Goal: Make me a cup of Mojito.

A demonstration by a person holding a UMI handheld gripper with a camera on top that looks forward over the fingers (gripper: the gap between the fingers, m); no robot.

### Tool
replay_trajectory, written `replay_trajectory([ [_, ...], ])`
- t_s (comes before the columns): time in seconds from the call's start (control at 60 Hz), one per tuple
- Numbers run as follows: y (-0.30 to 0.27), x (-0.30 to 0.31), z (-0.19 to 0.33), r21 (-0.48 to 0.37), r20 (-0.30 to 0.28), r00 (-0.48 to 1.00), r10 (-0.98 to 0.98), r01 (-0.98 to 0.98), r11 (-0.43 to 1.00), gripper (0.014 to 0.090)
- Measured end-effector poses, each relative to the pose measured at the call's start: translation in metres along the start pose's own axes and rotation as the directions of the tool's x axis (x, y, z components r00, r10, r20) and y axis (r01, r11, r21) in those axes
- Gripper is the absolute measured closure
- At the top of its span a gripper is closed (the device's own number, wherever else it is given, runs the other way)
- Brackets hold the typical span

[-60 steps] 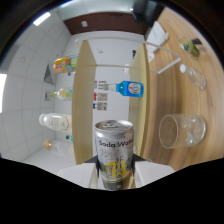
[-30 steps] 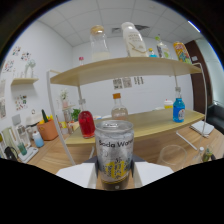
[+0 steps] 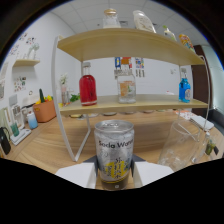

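Upright between the gripper's [image 3: 114, 172] fingers, both pinching its sides, stands a silver soda water can [image 3: 114, 154] with yellow label.

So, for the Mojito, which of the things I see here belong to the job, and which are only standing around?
For the job:
- soda water can, held between the fingers of the gripper
- clear glass beside it on the table
- possibly the red bottle and blue bottle on the shelf

Just standing about:
- orange box
- papers on the wall
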Motion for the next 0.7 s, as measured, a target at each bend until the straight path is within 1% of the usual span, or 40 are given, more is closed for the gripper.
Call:
replay_trajectory([
  [0.167, 0.007, -0.002, -0.008, -0.014, -0.004, 0.999, -0.038, 0.038, 0.999, 0.0514],
  [0.267, 0.01, -0.001, -0.011, -0.022, -0.02, 0.998, -0.056, 0.056, 0.998, 0.0505],
  [0.283, 0.011, -0.001, -0.011, -0.03, -0.02, 0.998, -0.057, 0.056, 0.998, 0.0492],
  [0.333, 0.014, 0.002, -0.013, -0.064, -0.033, 0.998, -0.056, 0.054, 0.996, 0.0399],
  [0.35, 0.015, 0.001, -0.014, -0.075, -0.032, 0.998, -0.055, 0.052, 0.996, 0.0361],
  [0.4, 0.012, -0.002, -0.019, -0.089, -0.023, 0.999, -0.044, 0.042, 0.995, 0.0205],
  [0.417, 0.01, -0.003, -0.022, -0.092, -0.017, 0.999, -0.04, 0.038, 0.995, 0.0188],
  [0.45, 0.008, -0.006, -0.028, -0.104, -0.008, 1.0, -0.03, 0.029, 0.994, 0.0206],
  [0.517, 0.0, -0.009, -0.04, -0.119, -0.004, 1.0, -0.015, 0.015, 0.993, 0.0181],
  [0.6, -0.013, -0.013, -0.061, -0.117, 0.009, 1.0, -0.014, 0.015, 0.993, 0.0191],
  [0.7, -0.021, -0.013, -0.087, -0.134, 0.025, 0.999, -0.033, 0.036, 0.99, 0.019],
])
